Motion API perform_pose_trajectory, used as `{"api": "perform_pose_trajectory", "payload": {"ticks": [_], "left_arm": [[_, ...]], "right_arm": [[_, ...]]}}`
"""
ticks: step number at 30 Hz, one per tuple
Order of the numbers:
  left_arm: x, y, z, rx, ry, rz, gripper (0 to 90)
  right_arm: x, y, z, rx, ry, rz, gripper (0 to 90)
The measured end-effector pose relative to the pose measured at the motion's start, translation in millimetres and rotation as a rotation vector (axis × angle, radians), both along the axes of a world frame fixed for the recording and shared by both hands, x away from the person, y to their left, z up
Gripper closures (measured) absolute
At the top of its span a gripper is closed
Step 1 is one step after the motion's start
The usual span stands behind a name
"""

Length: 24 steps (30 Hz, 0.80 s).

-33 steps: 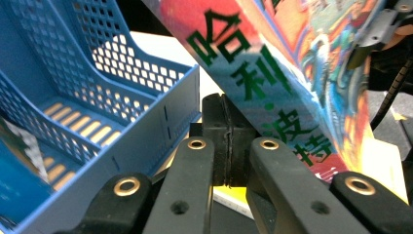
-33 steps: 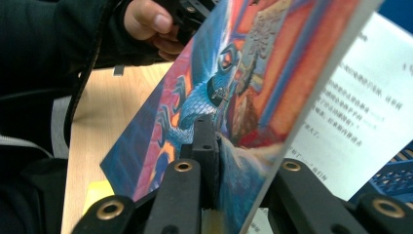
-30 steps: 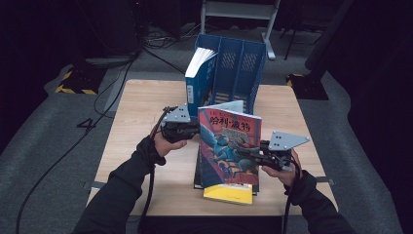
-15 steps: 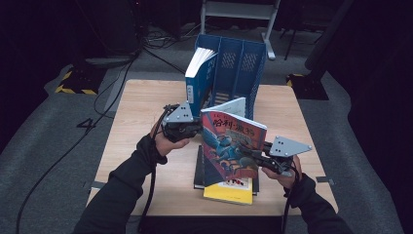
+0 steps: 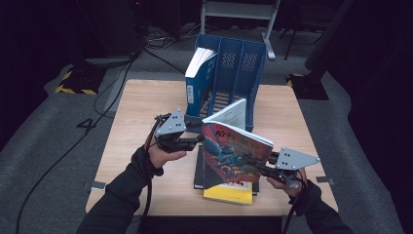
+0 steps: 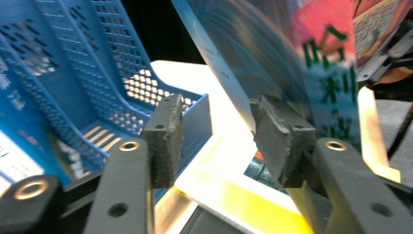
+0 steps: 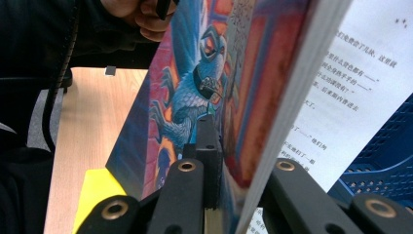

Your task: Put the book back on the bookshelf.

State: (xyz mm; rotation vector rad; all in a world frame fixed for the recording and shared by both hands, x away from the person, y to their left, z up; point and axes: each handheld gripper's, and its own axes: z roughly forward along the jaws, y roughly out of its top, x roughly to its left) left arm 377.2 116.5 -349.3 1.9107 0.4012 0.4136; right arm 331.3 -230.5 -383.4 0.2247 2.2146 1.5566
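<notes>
A book with a colourful blue-and-red cover stands upright over the stack at the table's front, its pages fanned open behind. My right gripper is shut on its lower right edge; in the right gripper view the jaws clamp the cover and pages. My left gripper sits just left of the book. Its jaws have just been opening and now stand apart. The book's edge lies beside the right-hand pad, and nothing is pressed between the pads.
A blue file rack stands at the table's back, with a blue book in its left slot. A dark book and a yellow book lie stacked under the held one. Bare wooden table lies to the left.
The left gripper has let go of the book's left edge, opened and drawn slightly left. The right gripper has carried the book a little right and down, tilting it.
</notes>
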Motion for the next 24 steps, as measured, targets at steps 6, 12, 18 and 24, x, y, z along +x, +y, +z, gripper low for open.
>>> {"api": "perform_pose_trajectory", "payload": {"ticks": [6,12,18,24], "left_arm": [[-13.9,11.1,-6.8,0.051,0.026,0.036,34.5],[-29.8,18.5,-22.6,0.049,0.104,0.019,30.9],[-35.5,2.4,-38.9,0.03,0.162,-0.074,30.8],[-26.8,-27.6,-49.2,-0.011,0.206,-0.125,34.9]], "right_arm": [[-5.3,-1.3,-0.2,0.001,-0.004,0.008,82.5],[-7.5,-2.4,-0.3,-0.002,-0.007,0.014,82.5],[-7.8,-3.0,-0.5,0.002,-0.003,0.019,82.5],[-9.8,-4.0,-0.5,0.002,-0.007,0.03,82.2]]}}
